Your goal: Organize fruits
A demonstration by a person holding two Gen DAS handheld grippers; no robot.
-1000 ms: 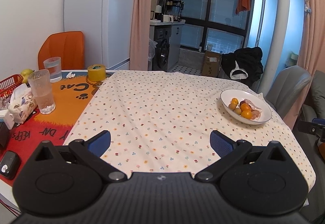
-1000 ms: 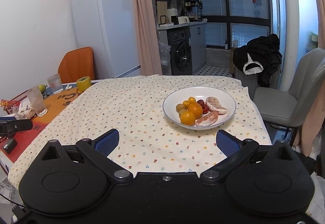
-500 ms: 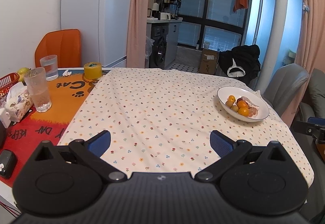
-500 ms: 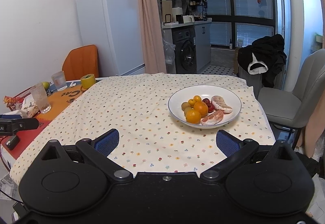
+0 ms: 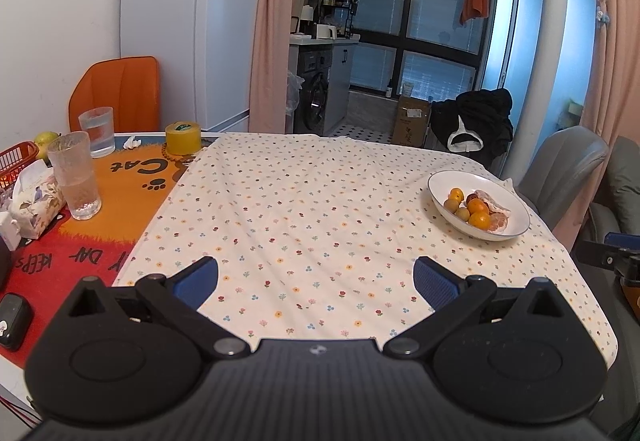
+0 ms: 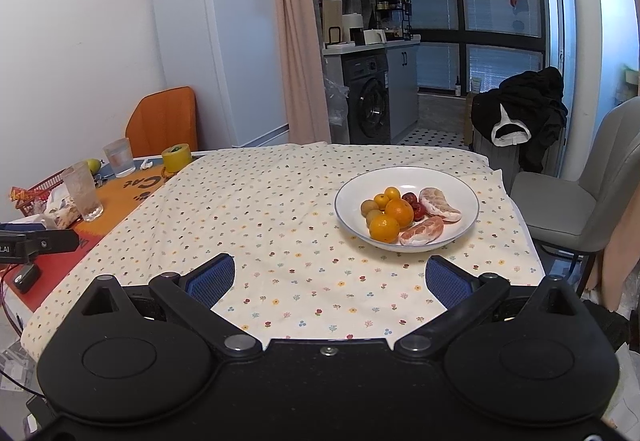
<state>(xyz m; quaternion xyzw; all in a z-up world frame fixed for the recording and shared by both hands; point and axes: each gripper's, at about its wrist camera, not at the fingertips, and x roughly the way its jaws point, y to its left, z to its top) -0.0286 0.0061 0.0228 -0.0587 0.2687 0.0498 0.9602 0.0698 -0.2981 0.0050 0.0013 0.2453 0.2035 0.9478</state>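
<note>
Right wrist view shows the right gripper (image 6: pixel 328 279) spread wide and empty, the white bowl (image 6: pixel 460 237) of fruit ahead and slightly right; the small oranges (image 6: pixel 399 212) look firm and rollable, the peeled pomelo segments (image 6: pixel 439 205) soft, so pinch gently across the middle.

You have 2 glasses (image 5: pixel 79 175) on the orange mat (image 5: pixel 120 201), a yellow tape roll (image 5: pixel 183 138) beside them, a white fridge (image 5: pixel 192 25) behind, and a grey chair (image 6: pixel 580 201) at right.

Ahead of our blue-padded tongs (image 6: pixel 328 281) we see a flower-dotted cream cloth (image 6: pixel 280 225), a white bowl (image 6: pixel 468 197) and oranges (image 6: pixel 384 228).
</note>
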